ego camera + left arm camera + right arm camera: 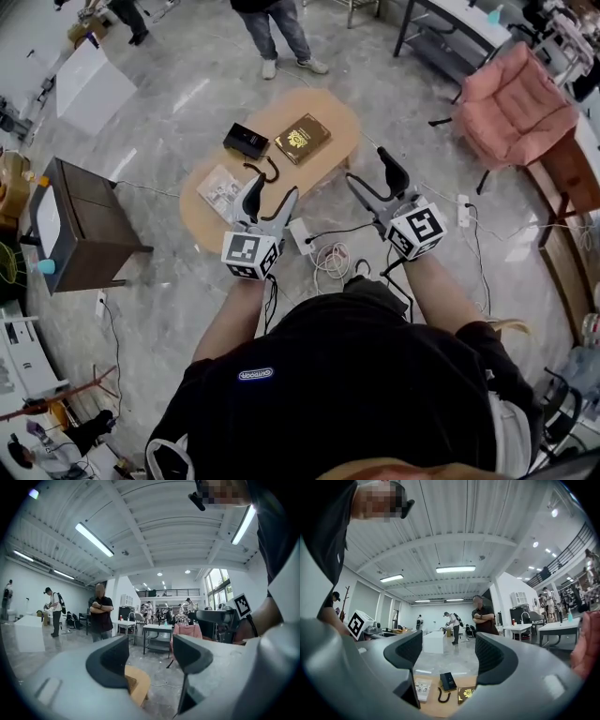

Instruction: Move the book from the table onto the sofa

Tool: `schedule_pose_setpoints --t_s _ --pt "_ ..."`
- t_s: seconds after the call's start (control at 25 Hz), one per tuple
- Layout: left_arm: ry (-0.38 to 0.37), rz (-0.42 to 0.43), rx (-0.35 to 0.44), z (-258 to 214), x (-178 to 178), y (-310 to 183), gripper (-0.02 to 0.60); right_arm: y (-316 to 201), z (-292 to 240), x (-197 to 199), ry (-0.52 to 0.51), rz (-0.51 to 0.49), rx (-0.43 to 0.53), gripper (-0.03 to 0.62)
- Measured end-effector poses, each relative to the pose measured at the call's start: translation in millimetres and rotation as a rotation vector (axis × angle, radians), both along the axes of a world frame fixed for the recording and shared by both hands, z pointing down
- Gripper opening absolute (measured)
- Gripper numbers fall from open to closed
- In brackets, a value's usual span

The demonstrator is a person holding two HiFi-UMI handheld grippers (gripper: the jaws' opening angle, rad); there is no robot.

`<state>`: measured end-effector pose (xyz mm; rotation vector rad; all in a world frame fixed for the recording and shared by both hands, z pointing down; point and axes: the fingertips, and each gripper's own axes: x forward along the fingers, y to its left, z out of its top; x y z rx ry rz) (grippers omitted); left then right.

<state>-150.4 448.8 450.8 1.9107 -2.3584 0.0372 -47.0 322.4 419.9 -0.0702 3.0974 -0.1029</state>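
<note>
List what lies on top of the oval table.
A brown book, a black box, a black cord and a pale booklet lie on the table. The left claw covers part of the table's near edge, so anything there is hidden.

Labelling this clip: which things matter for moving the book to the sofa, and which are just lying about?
Job: brown book with gold emblem; oval wooden table; pink cushioned sofa.
Lying about: black box; black looped cord; pale booklet; white power strip.
</note>
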Motion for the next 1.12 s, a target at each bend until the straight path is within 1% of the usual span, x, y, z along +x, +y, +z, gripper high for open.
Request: schedule_pose_setpoints --t_s 0.2,0.36,0.48,0.6,0.72,0.92,1.12 --pt "0.005 -0.035 -0.025 12.6 0.0 -58.3 0.282 -52.5 17.1 -5.2 0.029 -0.043 -0.022 0.373" --pt "0.024 -0.091 -0.035 21.2 -6.1 -93.1 0.282 -84.3 28.8 -11.3 0.048 -0.093 -0.037 0.373" --pt "0.014 -0.139 -0.038 23.7 -7.7 -110.1 0.282 -98.3 35.0 -17.1 0.065 -0.135 -0.042 0.373" --pt "-0.002 -0.184 -0.034 22.6 -8.7 -116.0 0.282 -103.2 37.4 -23.8 0.068 -0.175 -0.057 0.373" --pt "0.004 -0.196 -0.048 26.5 -15.7 -119.7 0.282 -103.4 42.4 -36.9 0.076 -0.203 -0.070 0.373" --pt "0.014 -0.179 -0.077 39.5 -31.5 -111.7 0.282 -88.8 54.1 -59.9 0.098 -0.221 -0.072 0.373" --pt "0.051 -0.143 -0.080 58.4 -63.5 -99.8 0.282 -73.6 61.3 -93.0 0.132 -0.189 -0.041 0.373"
